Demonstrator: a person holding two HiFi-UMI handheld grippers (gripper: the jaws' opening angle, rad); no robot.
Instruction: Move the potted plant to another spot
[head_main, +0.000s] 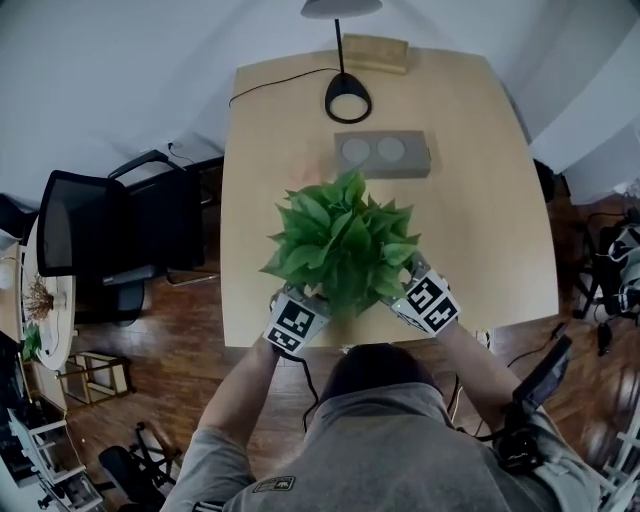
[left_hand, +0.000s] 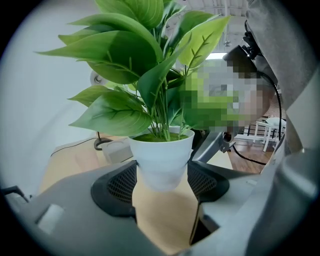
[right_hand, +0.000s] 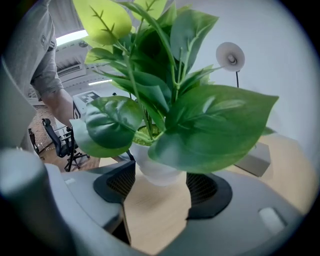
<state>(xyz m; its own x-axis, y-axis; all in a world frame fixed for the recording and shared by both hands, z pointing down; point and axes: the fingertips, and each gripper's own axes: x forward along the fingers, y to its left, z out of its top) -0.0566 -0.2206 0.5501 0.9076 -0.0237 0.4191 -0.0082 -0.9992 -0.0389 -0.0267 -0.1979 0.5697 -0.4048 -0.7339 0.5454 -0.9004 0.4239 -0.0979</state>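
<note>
The potted plant, broad green leaves in a small white pot, stands near the front edge of the light wooden table. My left gripper comes at it from the front left. My right gripper comes from the front right. In the left gripper view the pot sits between the black pads, with both pads against its sides. The right gripper view shows the same pot held between that gripper's pads. Leaves hide the jaws in the head view. Whether the pot rests on the table, I cannot tell.
Behind the plant lie a grey block with two round discs, a black desk lamp with its cable, and a wooden block. A black office chair stands left of the table. The person stands at the front edge.
</note>
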